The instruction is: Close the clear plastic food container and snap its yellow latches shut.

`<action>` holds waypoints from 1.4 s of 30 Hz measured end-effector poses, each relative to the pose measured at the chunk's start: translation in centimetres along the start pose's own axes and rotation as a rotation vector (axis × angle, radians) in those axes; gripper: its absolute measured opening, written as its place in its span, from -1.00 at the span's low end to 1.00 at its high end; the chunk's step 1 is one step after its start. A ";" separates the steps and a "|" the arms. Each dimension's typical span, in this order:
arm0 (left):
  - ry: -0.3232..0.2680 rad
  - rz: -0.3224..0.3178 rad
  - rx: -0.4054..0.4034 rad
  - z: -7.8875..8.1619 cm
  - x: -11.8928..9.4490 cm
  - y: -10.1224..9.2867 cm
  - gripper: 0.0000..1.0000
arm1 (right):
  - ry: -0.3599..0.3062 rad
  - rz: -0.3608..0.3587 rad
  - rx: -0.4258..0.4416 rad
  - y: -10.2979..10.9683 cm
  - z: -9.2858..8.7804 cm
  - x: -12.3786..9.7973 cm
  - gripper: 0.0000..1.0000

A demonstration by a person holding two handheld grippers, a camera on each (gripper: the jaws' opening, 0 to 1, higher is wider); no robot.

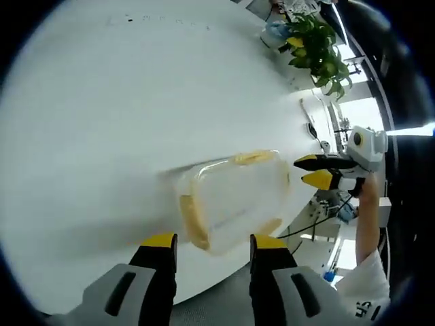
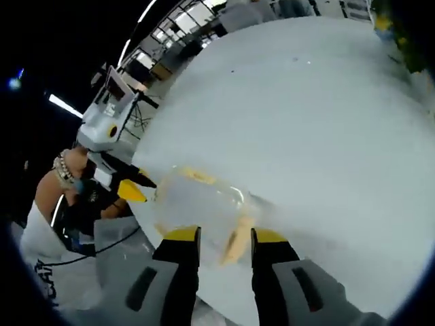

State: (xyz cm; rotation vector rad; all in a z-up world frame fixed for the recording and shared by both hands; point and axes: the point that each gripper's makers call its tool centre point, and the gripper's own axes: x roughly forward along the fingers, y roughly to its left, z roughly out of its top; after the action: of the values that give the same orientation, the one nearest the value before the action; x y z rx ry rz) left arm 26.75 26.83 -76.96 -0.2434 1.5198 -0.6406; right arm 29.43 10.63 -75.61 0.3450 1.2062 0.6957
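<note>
The clear container (image 1: 234,197) rests near the edge of the white tabletop (image 1: 122,102), lid on, yellow latches (image 1: 194,221) along its sides. It looks light, thin-walled and slippery, so it will likely slide; press on the latches, not the walls. The left gripper (image 1: 207,246) fingers stand apart, empty. The right gripper (image 2: 221,234) fingers straddle one yellow latch (image 2: 234,244), not clamped. A potted plant (image 1: 316,47) stands at the far edge.
</note>
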 end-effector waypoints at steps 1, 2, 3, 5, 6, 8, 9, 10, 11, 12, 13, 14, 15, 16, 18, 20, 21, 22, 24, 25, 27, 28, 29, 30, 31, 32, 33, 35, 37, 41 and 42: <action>0.001 -0.002 -0.009 0.1 0.1 0.0 -0.27 | 0.003 -0.002 -0.004 0.0 -0.1 0.1 -0.50; 0.002 -0.002 -0.017 0.2 0.3 0.0 -0.28 | 0.005 -0.004 0.000 -0.1 -0.1 0.3 -0.50; 0.008 0.003 -0.017 0.3 0.5 0.1 -0.30 | 0.017 -0.017 0.004 -0.3 -0.4 0.5 -0.50; 0.012 0.011 -0.017 0.5 0.7 0.3 -0.32 | 0.029 -0.028 -0.002 -0.5 -0.7 0.8 -0.55; 0.013 0.010 -0.019 0.5 0.8 0.2 -0.34 | 0.042 -0.033 0.003 -0.7 -1.0 0.9 -0.58; 0.016 0.000 -0.024 0.6 0.9 0.0 -0.39 | 0.058 -0.031 0.005 -0.6 -1.4 1.2 -0.65; 0.021 0.008 -0.022 0.6 1.0 -0.1 -0.39 | 0.064 -0.034 0.002 -0.7 -1.5 1.3 -0.67; 0.031 0.020 -0.001 0.5 1.0 0.1 -0.42 | 0.072 -0.041 -0.002 -0.8 -1.6 1.5 -0.69; 0.036 0.037 0.022 0.5 1.0 0.4 -0.47 | 0.077 -0.044 -0.004 -0.9 -1.7 1.6 -0.71; 0.037 0.047 0.014 0.6 1.1 0.6 -0.52 | 0.084 -0.044 -0.005 -0.9 -1.9 1.8 -0.70; 0.036 0.052 0.010 0.6 1.1 0.7 -0.54 | 0.081 -0.040 0.007 -0.8 -1.8 1.8 -0.68; 0.036 0.051 0.006 0.6 1.1 0.7 -0.53 | 0.083 -0.041 0.010 -0.8 -1.8 1.8 -0.67; 0.038 0.053 0.002 0.7 1.2 0.7 -0.52 | 0.086 -0.040 0.012 -0.8 -1.8 1.8 -0.66; 0.040 0.056 0.003 0.7 1.3 0.7 -0.52 | 0.088 -0.039 0.015 -0.9 -1.8 1.7 -0.67; 0.046 0.072 0.013 0.7 1.5 0.9 -0.53 | 0.092 -0.038 0.024 -0.9 -1.8 1.7 -0.67; 0.051 0.079 0.006 0.8 1.5 0.7 -0.52 | 0.094 -0.039 0.021 -0.9 -1.8 1.6 -0.67; 0.054 0.084 0.007 0.8 1.5 0.6 -0.52 | 0.096 -0.040 0.018 -0.9 -1.8 1.6 -0.68; 0.055 0.088 0.011 0.8 1.5 0.6 -0.52 | 0.097 -0.040 0.014 -0.9 -1.8 1.6 -0.68; 0.058 0.089 0.014 0.9 1.5 0.6 -0.53 | 0.097 -0.039 0.019 -1.1 -1.8 1.5 -0.69; 0.060 0.086 0.014 0.9 1.6 0.6 -0.53 | 0.097 -0.037 0.020 -1.1 -1.8 1.5 -0.69; 0.065 0.085 0.018 0.9 1.7 0.5 -0.54 | 0.094 -0.034 0.020 -1.2 -1.8 1.5 -0.70; 0.067 0.086 0.017 1.0 1.7 0.5 -0.54 | 0.094 -0.032 0.022 -1.2 -1.8 1.5 -0.70; 0.069 0.088 0.023 1.0 1.7 0.5 -0.55 | 0.094 -0.031 0.025 -1.2 -1.8 1.5 -0.70; 0.072 0.089 0.032 1.0 1.7 0.4 -0.55 | 0.095 -0.030 0.024 -1.2 -1.8 1.5 -0.70; 0.073 0.089 0.032 1.0 1.8 0.4 -0.56 | 0.096 -0.030 0.025 -1.3 -1.8 1.5 -0.70; 0.073 0.089 0.033 1.1 1.8 0.5 -0.56 | 0.095 -0.030 0.028 -1.3 -1.8 1.5 -0.71; 0.074 0.088 0.032 1.1 1.8 0.5 -0.56 | 0.096 -0.030 0.026 -1.3 -1.8 1.5 -0.71; 0.078 0.089 0.041 1.1 1.9 0.4 -0.57 | 0.098 -0.031 0.032 -1.3 -1.8 1.5 -0.71; 0.080 0.089 0.051 1.0 1.9 0.5 -0.57 | 0.101 -0.032 0.031 -1.3 -1.8 1.6 -0.71; 0.065 0.082 0.047 0.9 1.9 0.5 -0.58 | 0.100 -0.029 0.044 -1.3 -1.9 1.6 -0.72; 0.063 0.082 0.045 0.9 1.9 0.5 -0.58 | 0.099 -0.029 0.043 -1.3 -2.0 1.6 -0.72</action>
State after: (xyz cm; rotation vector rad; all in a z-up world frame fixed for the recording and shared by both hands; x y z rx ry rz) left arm 27.59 26.05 -78.81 -0.1270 1.5657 -0.6216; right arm 28.30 10.54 -78.22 0.3310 1.3195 0.6693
